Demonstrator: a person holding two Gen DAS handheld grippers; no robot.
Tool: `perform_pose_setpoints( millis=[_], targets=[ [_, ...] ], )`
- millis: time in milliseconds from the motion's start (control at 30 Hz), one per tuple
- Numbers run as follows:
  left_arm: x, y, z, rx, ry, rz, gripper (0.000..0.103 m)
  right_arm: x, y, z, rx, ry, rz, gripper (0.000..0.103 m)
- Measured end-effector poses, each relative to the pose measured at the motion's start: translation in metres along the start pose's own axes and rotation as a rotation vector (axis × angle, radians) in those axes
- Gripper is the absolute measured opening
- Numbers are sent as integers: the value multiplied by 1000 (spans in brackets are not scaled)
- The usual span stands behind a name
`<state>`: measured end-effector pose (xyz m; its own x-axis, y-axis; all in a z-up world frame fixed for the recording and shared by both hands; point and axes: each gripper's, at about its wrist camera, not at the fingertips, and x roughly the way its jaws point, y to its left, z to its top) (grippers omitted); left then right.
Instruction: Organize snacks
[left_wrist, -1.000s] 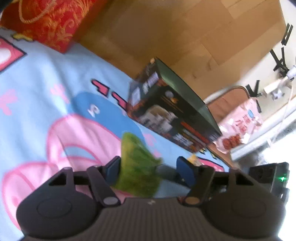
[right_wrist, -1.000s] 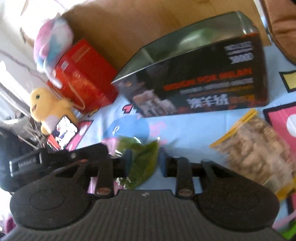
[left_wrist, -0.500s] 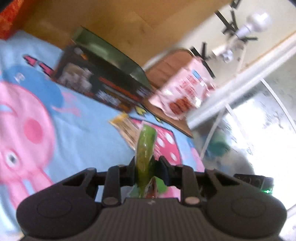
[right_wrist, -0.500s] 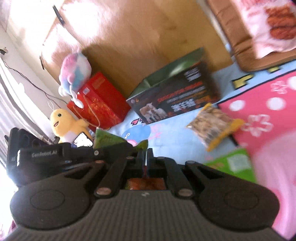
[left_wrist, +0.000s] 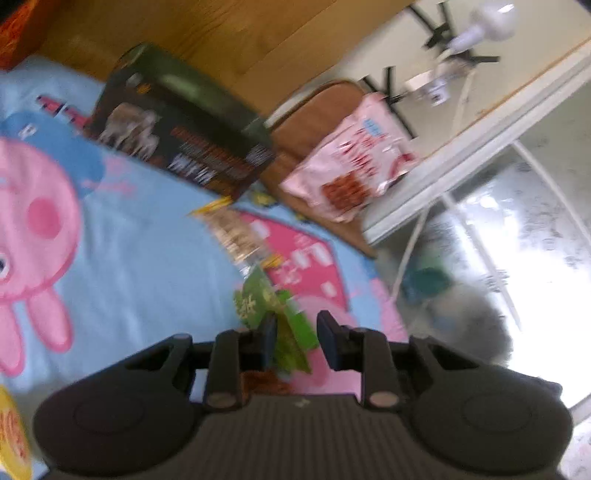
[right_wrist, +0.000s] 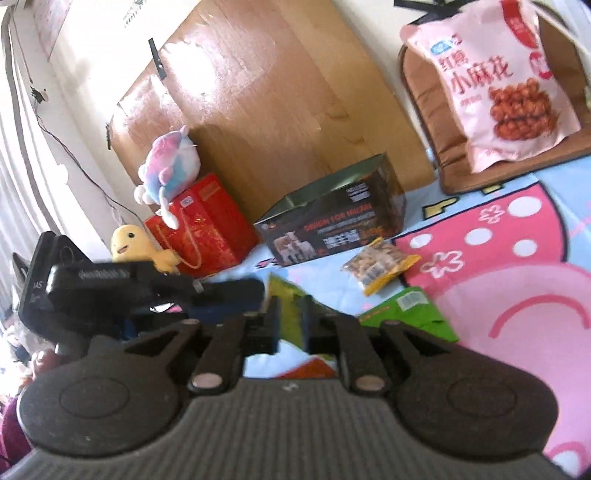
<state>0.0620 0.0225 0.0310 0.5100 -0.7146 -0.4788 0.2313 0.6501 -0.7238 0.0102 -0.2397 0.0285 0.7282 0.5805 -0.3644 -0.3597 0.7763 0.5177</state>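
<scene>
A green snack packet (left_wrist: 286, 328) lies between my left gripper's (left_wrist: 295, 341) parted jaws, touching the left one only. In the right wrist view my right gripper (right_wrist: 290, 325) is shut on the green packet (right_wrist: 288, 314), held above the mat. A second green packet (right_wrist: 410, 314) lies on the cartoon mat (right_wrist: 517, 295). A clear yellow-edged bag of nuts (right_wrist: 380, 264) (left_wrist: 236, 236) lies near the open dark box (right_wrist: 332, 221) (left_wrist: 184, 147). A large pink snack bag (right_wrist: 495, 81) (left_wrist: 351, 162) rests on a brown cushion (right_wrist: 424, 122).
A red gift box (right_wrist: 199, 229) stands at the back left with a pastel plush (right_wrist: 170, 166) on it and a yellow plush (right_wrist: 129, 247) beside it. A wooden headboard (right_wrist: 277, 110) stands behind. A yellow packet (left_wrist: 11, 435) shows at the left edge.
The left gripper's jaws have opened from the green packet they pinched. The right gripper stays shut on it. Both views have swung toward the pink bag and cushion.
</scene>
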Motion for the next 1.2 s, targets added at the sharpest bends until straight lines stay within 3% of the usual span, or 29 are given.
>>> perform_pose_setpoints(
  millis=[133, 300, 400, 500, 533, 567, 733, 800, 867, 1033, 1133, 1200],
  targets=[
    [-5, 17, 0, -60, -2, 47, 38, -10, -5, -12, -24, 19, -27, 31],
    [-6, 21, 2, -80, 14, 43, 56, -12, -14, -24, -33, 63, -54, 33],
    [1, 22, 2, -80, 23, 67, 58, -8, -23, -23, 23, 85, -22, 41],
    [10, 24, 0, -90, 37, 69, 43, 0, -25, -20, 64, 115, 20, 42],
    [13, 26, 0, -91, 47, 75, 23, 4, -25, -20, 68, 128, 30, 42],
    [17, 27, 0, -93, 62, 85, 12, 8, -24, -20, 66, 138, 29, 42],
    [10, 29, 8, -119, 57, 17, 12, 20, -25, -20, 67, 167, 36, 44],
    [2, 27, 15, -120, 56, -49, 12, 19, -27, -16, 92, 168, 92, 57],
    [-5, 24, 20, -114, 50, -88, 12, 19, -32, -11, 146, 164, 163, 62],
    [-11, 21, 30, -128, 50, -186, 12, 28, -43, 5, 230, 158, 240, 66],
    [-10, 17, 41, -108, 49, -200, 12, 35, -49, 12, 308, 168, 330, 58],
    [-9, 13, 55, -80, 37, -173, 14, 37, -45, 24, 278, 158, 327, 46]
  ],
)
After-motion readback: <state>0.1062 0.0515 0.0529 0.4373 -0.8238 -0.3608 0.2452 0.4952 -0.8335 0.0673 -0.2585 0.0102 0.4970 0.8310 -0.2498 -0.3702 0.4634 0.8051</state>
